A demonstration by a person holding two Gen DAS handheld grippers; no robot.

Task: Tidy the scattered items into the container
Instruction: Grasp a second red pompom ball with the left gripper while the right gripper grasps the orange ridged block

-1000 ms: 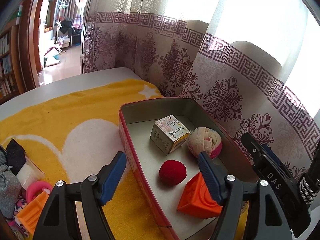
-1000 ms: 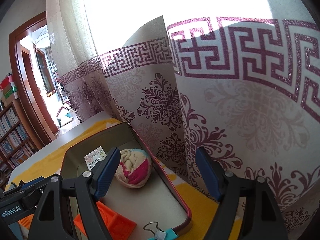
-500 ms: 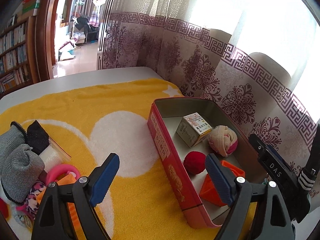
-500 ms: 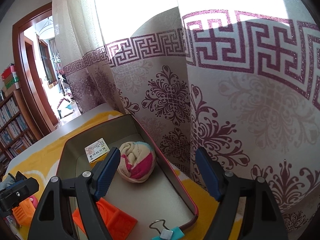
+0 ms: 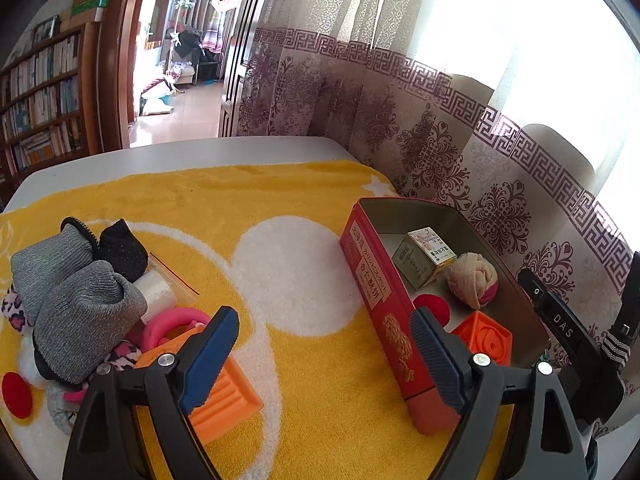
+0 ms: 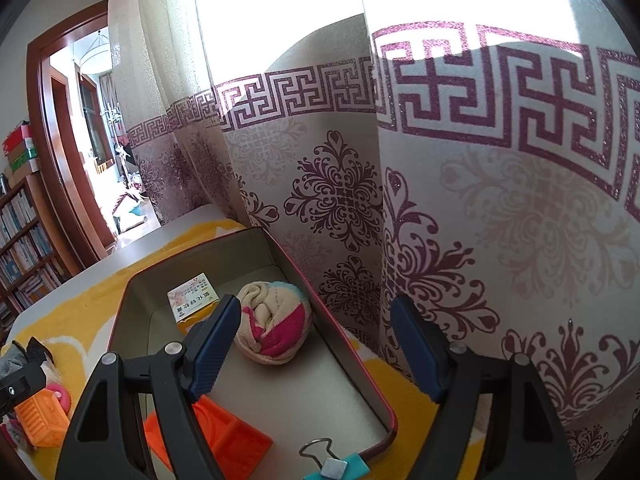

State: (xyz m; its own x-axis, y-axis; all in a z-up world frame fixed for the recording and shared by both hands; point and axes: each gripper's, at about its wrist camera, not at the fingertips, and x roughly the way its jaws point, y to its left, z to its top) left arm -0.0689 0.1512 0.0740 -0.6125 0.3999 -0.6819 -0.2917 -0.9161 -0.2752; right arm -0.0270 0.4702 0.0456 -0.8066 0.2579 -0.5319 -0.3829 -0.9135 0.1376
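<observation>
Left gripper [image 5: 324, 354]: jaws spread wide, holding nothing, above the yellow towel [image 5: 280, 208] between the pile and the tin.
Right gripper [image 6: 316, 354]: jaws wide apart, empty, over the tin's near end.
Red tin [image 5: 376, 300]: open on the towel beside the curtain [image 6: 460, 200]; it holds a small medicine box [image 5: 422, 256], a rolled sock ball [image 6: 276, 330], a red ball [image 5: 434, 308], an orange block [image 5: 486, 338] and a teal binder clip [image 6: 332, 466].
Loose pile: grey knit socks [image 5: 76, 300], pink ring [image 5: 176, 322], second orange block [image 5: 224, 400], left of the tin on the worktop [image 5: 160, 152].
</observation>
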